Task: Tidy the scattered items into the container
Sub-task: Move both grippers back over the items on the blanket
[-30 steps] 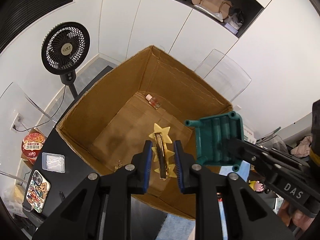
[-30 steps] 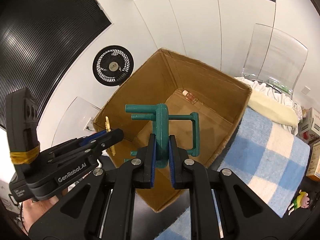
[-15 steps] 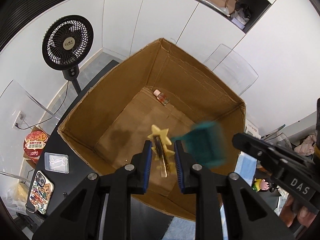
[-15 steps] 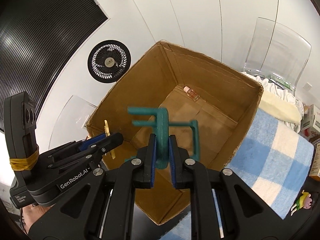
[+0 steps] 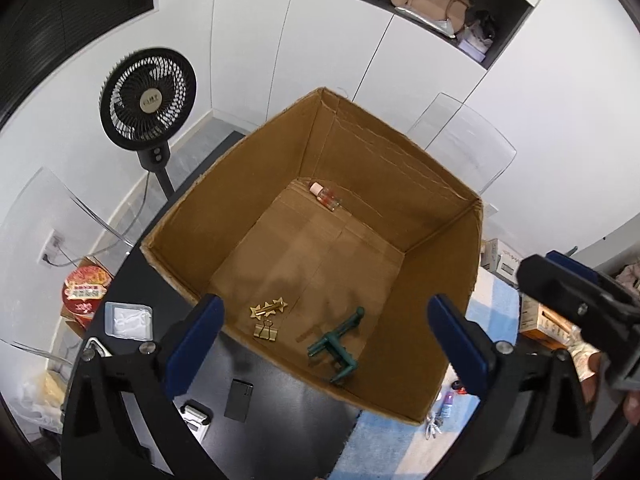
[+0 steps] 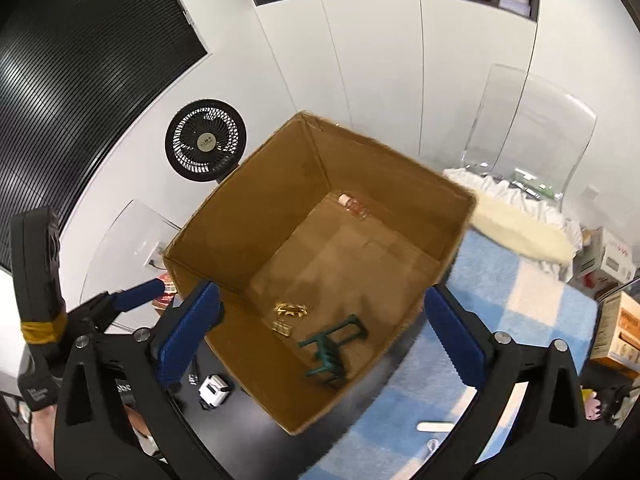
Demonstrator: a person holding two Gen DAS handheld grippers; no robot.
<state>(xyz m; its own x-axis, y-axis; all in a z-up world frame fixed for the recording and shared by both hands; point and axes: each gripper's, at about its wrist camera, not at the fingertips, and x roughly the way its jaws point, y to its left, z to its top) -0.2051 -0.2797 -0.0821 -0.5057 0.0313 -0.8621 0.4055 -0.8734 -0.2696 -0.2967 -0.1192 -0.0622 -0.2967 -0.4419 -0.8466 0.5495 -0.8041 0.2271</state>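
Observation:
An open cardboard box [image 5: 440, 196] [image 6: 400, 184] stands on the black table. On its floor lie a gold star hair clip [image 5: 269, 307] [image 6: 291, 309], a gold binder clip [image 5: 265, 330] [image 6: 282, 326], a green plastic rack [image 5: 338, 344] [image 6: 332, 346] and a small bottle [image 5: 325, 197] [image 6: 353, 205] at the far wall. My left gripper [image 5: 326, 344] is open and empty above the box's near edge. My right gripper [image 6: 320, 340] is open and empty above the box. The right gripper shows at the right of the left wrist view [image 5: 580, 300].
A black fan [image 5: 149, 98] stands behind the box at left. On the table near the box lie a small white packet [image 5: 128, 320] and a black block [image 5: 239, 400]. A blue checked cloth [image 6: 520, 320] lies right of the box. Clear chairs [image 6: 532, 128] stand behind.
Both grippers opened wide. The star hair clip dropped from the left gripper and the green rack from the right; both now lie on the box floor.

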